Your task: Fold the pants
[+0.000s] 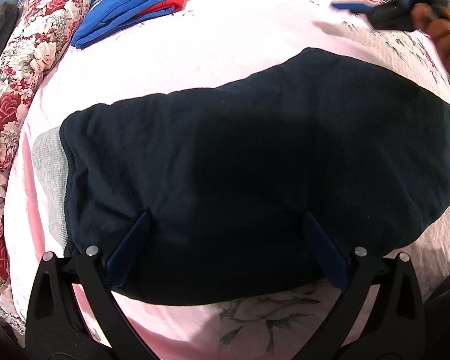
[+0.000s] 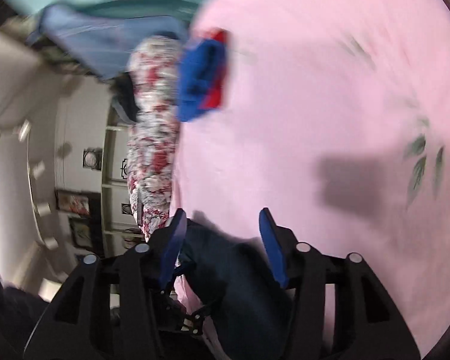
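Pants (image 1: 255, 156) lie folded mid-bed (image 1: 240, 39), soft, thick and floppy; best taken at a folded edge, both layers together. Left gripper (image 1: 225, 225) is spread, tips pressing them; right gripper (image 2: 222, 225) is spread, empty.

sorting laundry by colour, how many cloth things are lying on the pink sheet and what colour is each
dark navy: 1, the pants spread under the left tool
blue with red: 1, the folded clothes at the far edge
floral red and white: 1, the pillow along the side
total: 3
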A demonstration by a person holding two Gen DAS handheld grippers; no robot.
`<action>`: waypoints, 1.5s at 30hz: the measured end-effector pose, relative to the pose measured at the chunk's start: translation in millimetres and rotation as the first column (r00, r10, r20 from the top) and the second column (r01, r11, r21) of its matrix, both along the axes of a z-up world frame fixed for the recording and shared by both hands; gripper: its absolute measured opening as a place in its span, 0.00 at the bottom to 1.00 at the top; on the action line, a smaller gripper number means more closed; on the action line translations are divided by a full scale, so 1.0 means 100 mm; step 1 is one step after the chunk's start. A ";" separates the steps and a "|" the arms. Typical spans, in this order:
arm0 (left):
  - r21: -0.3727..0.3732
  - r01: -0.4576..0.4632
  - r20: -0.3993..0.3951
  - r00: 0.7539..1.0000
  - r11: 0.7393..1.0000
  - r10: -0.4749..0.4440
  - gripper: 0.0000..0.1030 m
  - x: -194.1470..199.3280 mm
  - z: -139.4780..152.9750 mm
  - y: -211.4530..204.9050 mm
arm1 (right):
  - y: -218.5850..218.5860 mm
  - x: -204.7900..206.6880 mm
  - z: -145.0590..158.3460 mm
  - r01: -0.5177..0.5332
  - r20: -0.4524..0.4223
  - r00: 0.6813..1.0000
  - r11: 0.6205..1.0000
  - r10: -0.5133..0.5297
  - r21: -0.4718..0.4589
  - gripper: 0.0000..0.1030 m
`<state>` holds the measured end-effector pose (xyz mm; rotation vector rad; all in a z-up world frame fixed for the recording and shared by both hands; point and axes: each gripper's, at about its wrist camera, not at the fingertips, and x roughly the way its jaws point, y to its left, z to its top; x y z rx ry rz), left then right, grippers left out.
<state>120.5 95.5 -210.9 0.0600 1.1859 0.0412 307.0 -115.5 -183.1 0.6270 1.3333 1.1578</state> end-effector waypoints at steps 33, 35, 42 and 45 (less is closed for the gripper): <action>0.042 -0.051 -0.052 0.997 0.998 0.053 0.98 0.08 0.08 -0.05 | -3.52 -2.23 -0.18 0.698 0.331 0.709 0.552 -0.622 -0.457 0.34; 0.048 -0.061 -0.049 0.997 0.997 0.063 0.98 0.05 0.09 -0.08 | -3.53 -2.31 -0.06 0.720 0.390 0.686 0.494 -0.614 -0.488 0.41; 0.070 -0.091 -0.032 0.995 0.993 0.093 0.98 -0.01 0.11 -0.14 | -3.77 -2.31 -0.21 0.762 0.298 0.626 0.482 -0.721 -0.433 0.52; 0.075 -0.098 -0.030 0.994 0.992 0.100 0.98 -0.06 0.12 -0.18 | -3.80 -2.26 -0.30 0.775 0.226 0.601 0.489 -0.767 -0.401 0.52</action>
